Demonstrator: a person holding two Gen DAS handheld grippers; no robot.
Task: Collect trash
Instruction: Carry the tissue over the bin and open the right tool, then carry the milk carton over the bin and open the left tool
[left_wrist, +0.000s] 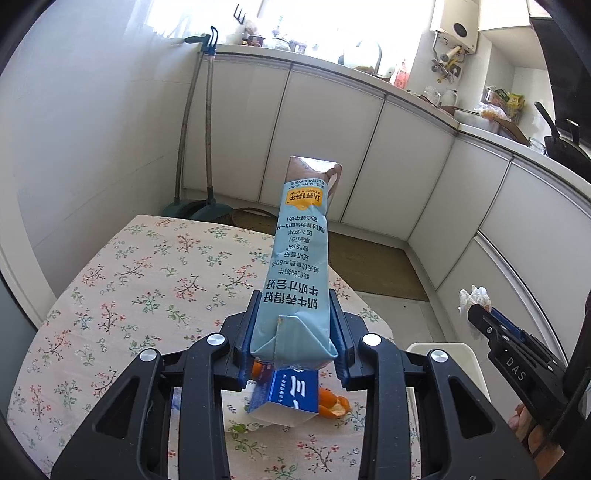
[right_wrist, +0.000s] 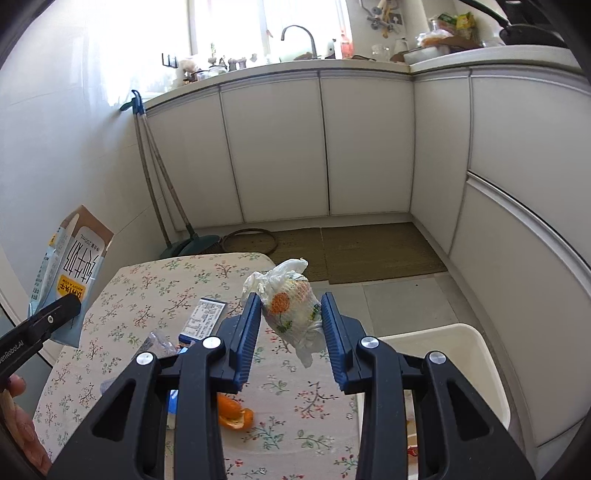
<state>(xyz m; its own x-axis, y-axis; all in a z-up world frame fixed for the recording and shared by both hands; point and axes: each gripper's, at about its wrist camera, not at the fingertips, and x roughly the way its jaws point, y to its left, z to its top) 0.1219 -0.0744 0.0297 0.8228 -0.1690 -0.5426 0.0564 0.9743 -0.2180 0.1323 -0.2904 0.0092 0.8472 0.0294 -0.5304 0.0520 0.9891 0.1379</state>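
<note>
Left hand-held gripper (left_wrist: 293, 334) clamps milk carton (left_wrist: 301, 258); right hand-held gripper (right_wrist: 291, 332) clamps crumpled tissue (right_wrist: 293, 310).

We see a tabletop (right_wrist: 288, 402) covered in a floral cloth. On it lie a blue box (right_wrist: 204, 319) with a printed label toward the far edge, a clear crumpled wrapper (right_wrist: 157, 343) beside the box, and orange peel (right_wrist: 232, 411) nearer us. The same blue box (left_wrist: 288, 397) and peel (left_wrist: 334, 404) lie touching.
</note>
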